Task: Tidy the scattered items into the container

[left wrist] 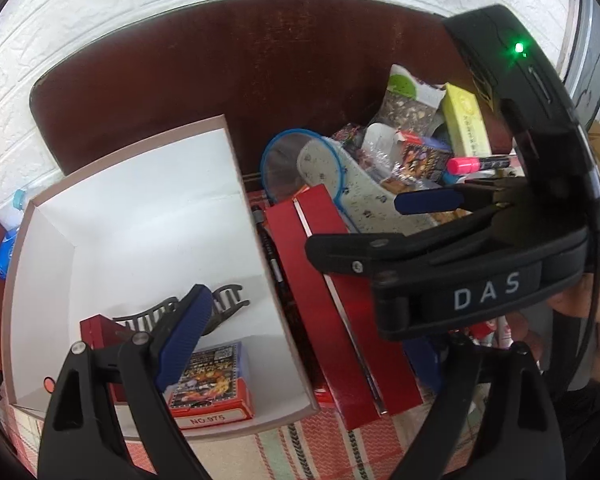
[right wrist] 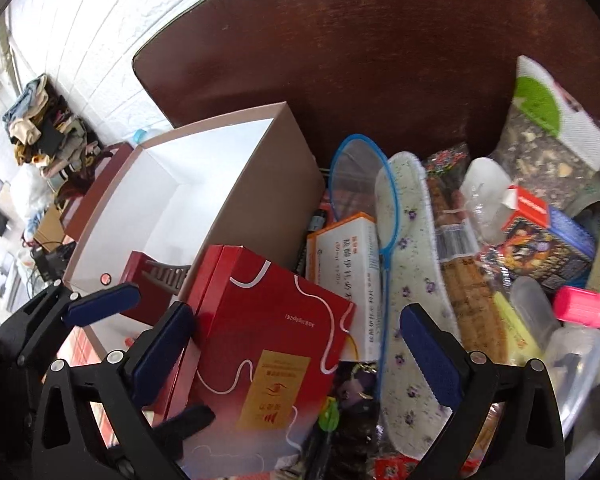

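Box (left wrist: 236,184), open on the tabletop, so far holds only a hair clip (left wrist: 224,300), a card pack (left wrist: 212,380) and a red case (left wrist: 96,332), while beside it a heap remains and both tools, left tool (left wrist: 312,360) and right tool (right wrist: 300,344), gape wide and empty.

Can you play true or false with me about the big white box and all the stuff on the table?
1. The white box is empty. False: a black hair clip and a pack of cards lie inside.
2. A big red box sits right beside the white box. True.
3. The right gripper is squeezing the red box. False: its jaws are wide open, one on each side of the red box.
4. A flowery shoe insole lies in the pile. True.
5. The marker has a green cap. False: its cap is pink.
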Demonstrator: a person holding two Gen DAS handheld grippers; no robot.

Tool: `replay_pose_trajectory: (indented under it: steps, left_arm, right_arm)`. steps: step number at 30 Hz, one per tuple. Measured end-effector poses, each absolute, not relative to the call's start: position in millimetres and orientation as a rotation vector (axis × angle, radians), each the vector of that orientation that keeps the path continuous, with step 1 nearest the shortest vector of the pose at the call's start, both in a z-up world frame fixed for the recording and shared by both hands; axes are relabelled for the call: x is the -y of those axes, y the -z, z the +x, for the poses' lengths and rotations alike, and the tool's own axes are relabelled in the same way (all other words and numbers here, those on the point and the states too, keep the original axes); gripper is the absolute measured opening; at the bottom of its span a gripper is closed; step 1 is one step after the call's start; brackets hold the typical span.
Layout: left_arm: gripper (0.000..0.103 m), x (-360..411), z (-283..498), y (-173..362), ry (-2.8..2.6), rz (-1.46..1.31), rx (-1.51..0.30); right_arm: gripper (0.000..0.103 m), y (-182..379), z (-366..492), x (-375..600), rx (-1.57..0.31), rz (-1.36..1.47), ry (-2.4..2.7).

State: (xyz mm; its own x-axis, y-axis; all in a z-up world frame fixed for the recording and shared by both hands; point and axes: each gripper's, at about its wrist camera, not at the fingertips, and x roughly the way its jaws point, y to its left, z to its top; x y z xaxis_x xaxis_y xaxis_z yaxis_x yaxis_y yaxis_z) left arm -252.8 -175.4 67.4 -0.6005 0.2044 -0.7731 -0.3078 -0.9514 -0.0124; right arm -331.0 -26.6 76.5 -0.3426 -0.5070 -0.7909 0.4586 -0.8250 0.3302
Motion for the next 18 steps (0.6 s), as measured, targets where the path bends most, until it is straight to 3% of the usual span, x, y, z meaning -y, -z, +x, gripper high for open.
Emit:
replay_pose_trajectory:
  steps: [6, 14, 18]
  left_arm:
    - [0.089, 165, -246, -77, -2.524, -1.133, -0.133]
    - [0.089, 130, -245, -65, -2.425, -1.156, -0.242]
    - [0.089, 131, -252, -61, -2.43, -1.19, -0.246]
  right_arm:
    - [0.103, -84, -325, -1, 0.044, 1.356, 2.286]
    - [0.103, -67, -341, -31, 0.336, 1.379, 2.097]
    - [0.103, -69, -337, -15, 0.303, 1.354, 2.025]
